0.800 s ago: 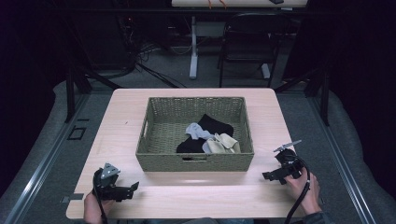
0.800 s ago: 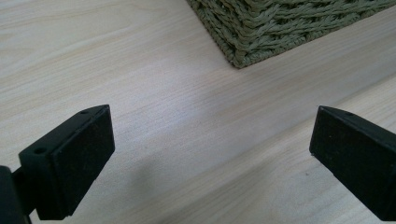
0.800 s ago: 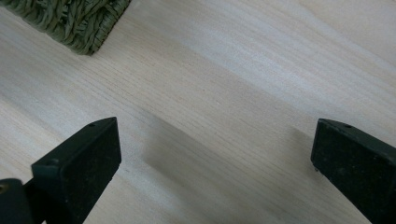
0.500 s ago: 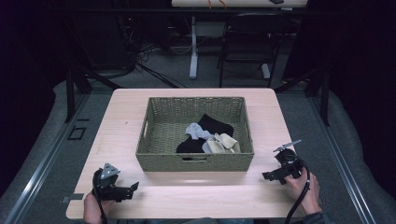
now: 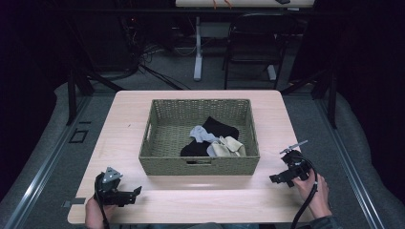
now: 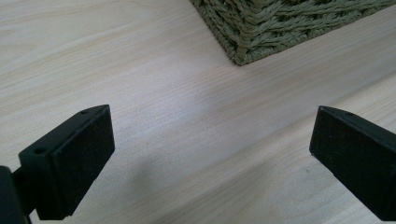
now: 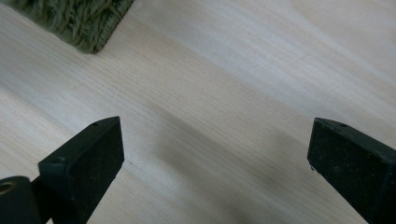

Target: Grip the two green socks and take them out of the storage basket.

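A green woven basket [image 5: 157, 164] stands in the middle of the wooden table [image 5: 124, 114]. Inside it lie a black sock [image 5: 220, 129], a grey sock [image 5: 200, 134] and a cream sock [image 5: 228, 146], heaped toward its front right. My left gripper [image 5: 135, 193] rests on the table near the front left corner, open, nothing between its jaws. In the left gripper view [image 6: 210, 154] a basket corner [image 6: 243, 44] lies ahead. My right gripper [image 5: 275, 178] rests at the front right, open and empty; the right gripper view [image 7: 215, 163] shows a basket corner [image 7: 88, 32] at upper left.
Bare tabletop lies between both grippers and the basket's front wall. A black chair [image 5: 253, 43] and a white table leg [image 5: 197, 57] stand beyond the table's far edge. Floor rails [image 5: 43, 162] run along both sides.
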Demonstrator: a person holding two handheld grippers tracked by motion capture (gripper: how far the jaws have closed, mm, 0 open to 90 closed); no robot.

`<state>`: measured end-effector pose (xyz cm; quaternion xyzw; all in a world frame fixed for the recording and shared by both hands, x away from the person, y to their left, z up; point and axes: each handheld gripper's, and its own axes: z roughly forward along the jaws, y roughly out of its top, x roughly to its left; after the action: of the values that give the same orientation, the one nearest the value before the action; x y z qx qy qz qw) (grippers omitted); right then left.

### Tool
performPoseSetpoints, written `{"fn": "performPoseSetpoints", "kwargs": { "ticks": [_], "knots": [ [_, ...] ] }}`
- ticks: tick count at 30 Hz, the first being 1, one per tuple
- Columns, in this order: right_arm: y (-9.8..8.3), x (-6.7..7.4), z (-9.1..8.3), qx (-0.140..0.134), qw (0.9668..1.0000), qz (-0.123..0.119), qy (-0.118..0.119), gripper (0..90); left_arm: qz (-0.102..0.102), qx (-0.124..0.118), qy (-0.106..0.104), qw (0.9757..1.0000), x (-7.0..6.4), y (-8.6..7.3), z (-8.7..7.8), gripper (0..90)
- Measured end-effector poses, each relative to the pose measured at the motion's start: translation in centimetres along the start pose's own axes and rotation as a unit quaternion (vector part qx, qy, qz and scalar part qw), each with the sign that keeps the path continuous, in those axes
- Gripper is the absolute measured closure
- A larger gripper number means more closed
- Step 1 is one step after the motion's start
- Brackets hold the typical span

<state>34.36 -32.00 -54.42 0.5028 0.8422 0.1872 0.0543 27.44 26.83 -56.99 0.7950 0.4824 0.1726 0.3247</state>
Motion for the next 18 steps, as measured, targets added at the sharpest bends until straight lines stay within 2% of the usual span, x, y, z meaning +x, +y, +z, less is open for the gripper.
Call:
{"fn": "performPoseSetpoints", "kwargs": {
  "ticks": [2,4,8,9,10,12,14,15,18],
  "knots": [
    [0.2,-0.1,-0.4,-0.006,0.9999,0.006,0.011,3.0,-0.001,0.0,0.001,1.0,0.0,-0.1,0.0,0.0],
    [0.4,-0.2,-0.7,0.0,1.0,0.001,0.004,2.9,-0.004,-0.002,0.001,1.0,0.0,-0.1,0.0,0.0],
    [0.8,-0.1,-1.6,-0.006,0.9999,0.001,0.014,3.6,0.0,0.003,0.002,1.0,0.0,0.0,-0.1,0.0],
    [0.9,-0.2,-1.9,-0.006,0.9999,-0.003,0.008,3.6,-0.002,0.0,0.001,1.0,0.0,-0.1,0.0,0.0],
    [1.2,-0.2,-2.6,-0.009,0.9998,-0.005,0.017,3.6,-0.001,0.001,0.003,1.0,0.0,0.0,0.1,0.0],
    [1.5,-0.2,-3.2,-0.006,0.9998,-0.015,0.012,3.4,-0.001,0.003,0.003,1.0,0.0,0.0,0.1,0.0],
    [1.6,-0.1,-3.4,-0.009,0.9997,-0.014,0.018,3.3,-0.004,-0.001,0.004,1.0,0.0,-0.1,0.1,0.0],
    [2.0,0.0,-3.7,-0.013,0.9997,-0.017,0.011,3.1,-0.006,-0.001,0.005,1.0,0.1,-0.1,0.1,0.0],
    [2.6,0.0,-4.2,-0.008,0.9995,-0.025,0.018,2.5,-0.007,0.0,0.005,1.0,0.1,-0.1,0.1,0.0]
  ]
}}
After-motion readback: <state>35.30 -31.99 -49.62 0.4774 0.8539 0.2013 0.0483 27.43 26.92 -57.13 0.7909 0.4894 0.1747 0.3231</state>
